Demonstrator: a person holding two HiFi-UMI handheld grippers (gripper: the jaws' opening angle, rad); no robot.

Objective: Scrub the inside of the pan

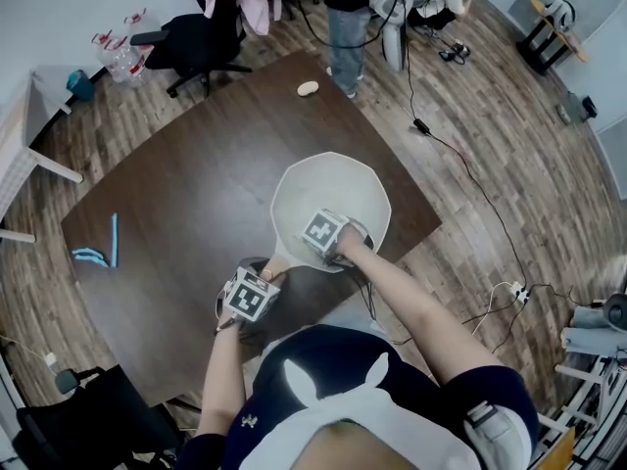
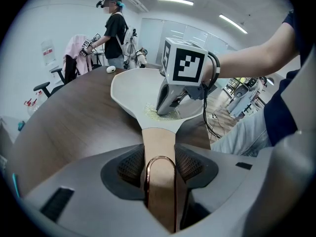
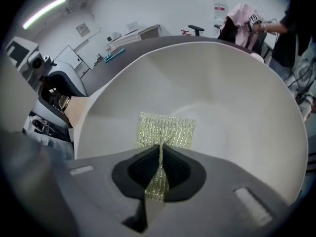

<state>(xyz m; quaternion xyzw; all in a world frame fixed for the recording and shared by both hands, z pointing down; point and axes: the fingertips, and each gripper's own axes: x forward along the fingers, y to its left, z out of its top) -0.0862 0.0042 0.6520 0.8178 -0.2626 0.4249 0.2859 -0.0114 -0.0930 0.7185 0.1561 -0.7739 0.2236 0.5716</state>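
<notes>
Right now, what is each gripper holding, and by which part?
Left gripper: the pan, by its handle. Right gripper: the scrub pad, by its near edge.

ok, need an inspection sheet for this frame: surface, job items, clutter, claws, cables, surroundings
Surface: dark wooden table; the pan sits at its near edge.
Job's things: white pan, upright; yellow-green scrub pad lying on its inside.
Clutter: blue items near the table's left edge; small pale object at the far edge.
Grippers: left claw shut on the pan handle; right claw shut on the scrub pad, inside the pan.
Cables: cable across the floor to a power strip.
Surroundings: office chair; a person standing beyond the table.
</notes>
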